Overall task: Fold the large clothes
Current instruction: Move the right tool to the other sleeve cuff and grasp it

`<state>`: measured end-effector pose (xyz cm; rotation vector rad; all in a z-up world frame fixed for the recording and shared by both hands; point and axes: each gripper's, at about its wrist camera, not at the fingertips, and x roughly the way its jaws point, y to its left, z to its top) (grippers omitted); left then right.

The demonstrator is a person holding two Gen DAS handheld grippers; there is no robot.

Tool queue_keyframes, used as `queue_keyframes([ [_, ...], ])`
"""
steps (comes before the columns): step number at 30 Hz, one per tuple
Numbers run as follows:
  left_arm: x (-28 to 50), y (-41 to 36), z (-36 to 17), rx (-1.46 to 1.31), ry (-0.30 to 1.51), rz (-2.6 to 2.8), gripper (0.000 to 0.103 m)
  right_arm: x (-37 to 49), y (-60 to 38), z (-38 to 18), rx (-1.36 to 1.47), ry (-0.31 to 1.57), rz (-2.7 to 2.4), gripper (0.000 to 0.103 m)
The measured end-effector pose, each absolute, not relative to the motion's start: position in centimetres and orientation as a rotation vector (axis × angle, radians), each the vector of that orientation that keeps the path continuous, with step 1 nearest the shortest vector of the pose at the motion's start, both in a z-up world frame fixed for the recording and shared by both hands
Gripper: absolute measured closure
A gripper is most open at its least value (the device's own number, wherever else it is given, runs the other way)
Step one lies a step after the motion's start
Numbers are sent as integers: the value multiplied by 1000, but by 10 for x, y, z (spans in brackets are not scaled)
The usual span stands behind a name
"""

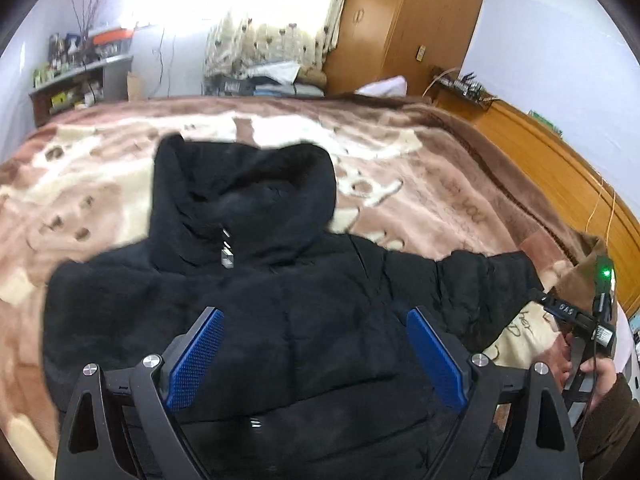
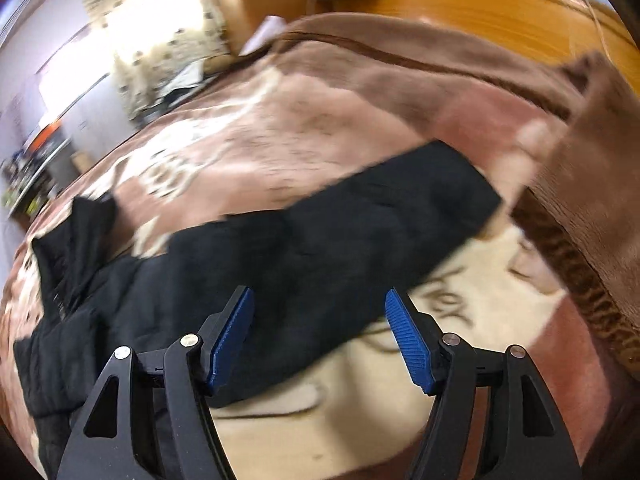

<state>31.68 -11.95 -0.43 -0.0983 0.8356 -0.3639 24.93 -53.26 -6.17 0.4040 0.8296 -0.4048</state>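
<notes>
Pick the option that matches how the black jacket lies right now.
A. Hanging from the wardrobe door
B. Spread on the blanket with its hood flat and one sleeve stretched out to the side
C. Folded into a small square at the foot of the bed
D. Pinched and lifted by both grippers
B: the black jacket lies on the blanket, hood flat, sleeve stretched out sideways; left gripper and right gripper are open, holding nothing.

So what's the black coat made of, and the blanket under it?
The coat looks like matte padded fabric, maybe nylon: stitched puffy panels, no shine. The blanket looks like soft plush fleece, with a fuzzy nap and a brown-and-cream pattern. I can't be sure of either.
</notes>
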Motion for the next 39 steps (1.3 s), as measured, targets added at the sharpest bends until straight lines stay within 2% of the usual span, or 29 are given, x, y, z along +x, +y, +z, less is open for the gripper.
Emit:
queue_keyframes([
  [11, 336, -156, -77, -56, 912, -327, 10, 243, -621, -108, 604, 805, -561, 30],
  [17, 345, -169, -96, -7, 923, -342, 10, 255, -637, -129, 643, 816, -550, 29],
  [20, 347, -173, -100, 4, 921, -330, 10, 258, -648, -141, 744, 786, -542, 23],
  [27, 349, -177, -104, 37, 917, -341, 10, 269, -648, -140, 798, 737, -514, 24],
  [28, 349, -177, -103, 36, 919, -343, 10, 268, -649, -140, 818, 735, -515, 26],
  [30, 350, -176, -103, 30, 923, -348, 10, 269, -649, -136, 814, 733, -534, 52],
  [31, 350, -176, -103, 26, 927, -351, 10, 269, -649, -133, 803, 735, -541, 58],
  [33, 351, -174, -102, 17, 929, -355, 10, 270, -648, -128, 778, 739, -540, 79],
  [36, 349, -172, -98, 27, 928, -351, 10, 267, -646, -117, 748, 719, -522, 88],
  [39, 346, -167, -91, 5, 922, -361, 10, 265, -636, -95, 693, 682, -497, 90],
])
